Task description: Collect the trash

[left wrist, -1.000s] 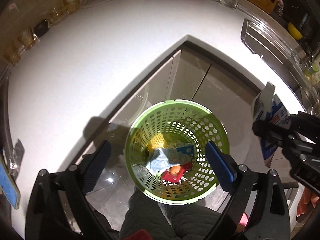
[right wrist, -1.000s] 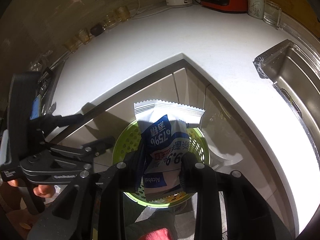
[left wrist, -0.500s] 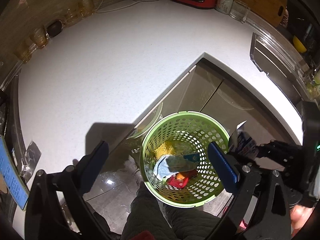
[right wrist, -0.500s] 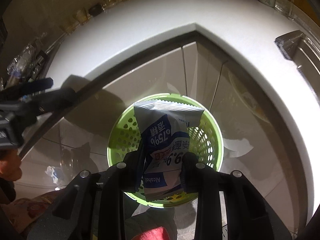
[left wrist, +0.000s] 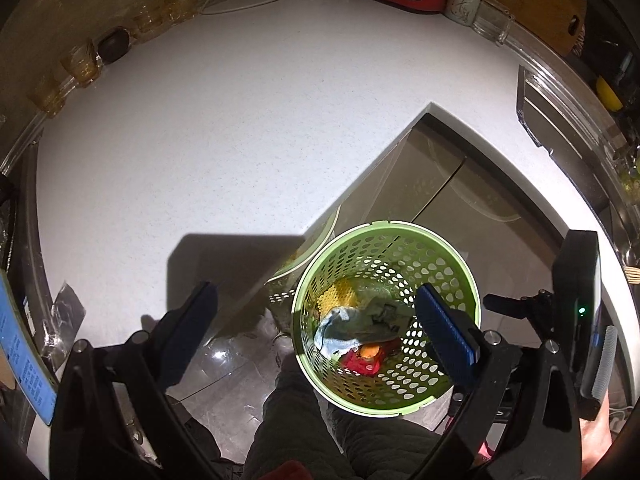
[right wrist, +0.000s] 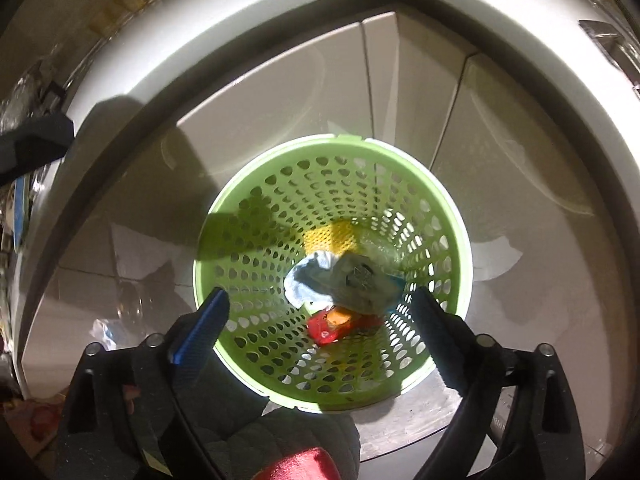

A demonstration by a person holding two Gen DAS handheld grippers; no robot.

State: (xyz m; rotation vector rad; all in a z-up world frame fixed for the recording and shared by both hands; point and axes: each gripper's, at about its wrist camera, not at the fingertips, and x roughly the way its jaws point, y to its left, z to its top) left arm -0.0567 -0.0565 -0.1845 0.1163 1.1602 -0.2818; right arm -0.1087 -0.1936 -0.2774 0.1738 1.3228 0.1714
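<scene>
**Packet in the basket, both tongs empty**

Left wrist view: the left gripper [left wrist: 320, 320] has its jaws wide apart and holds nothing. The green basket [left wrist: 460, 256] stands on the floor below the counter [left wrist: 240, 140], under its right finger.

Right wrist view: the right gripper [right wrist: 320, 320] hangs straight above the basket [right wrist: 240, 216], jaws opening, nothing between them. The crumpled packet [right wrist: 344, 280] lies at the bottom on other trash; its long axis runs left to right. This hand is nearer.
</scene>
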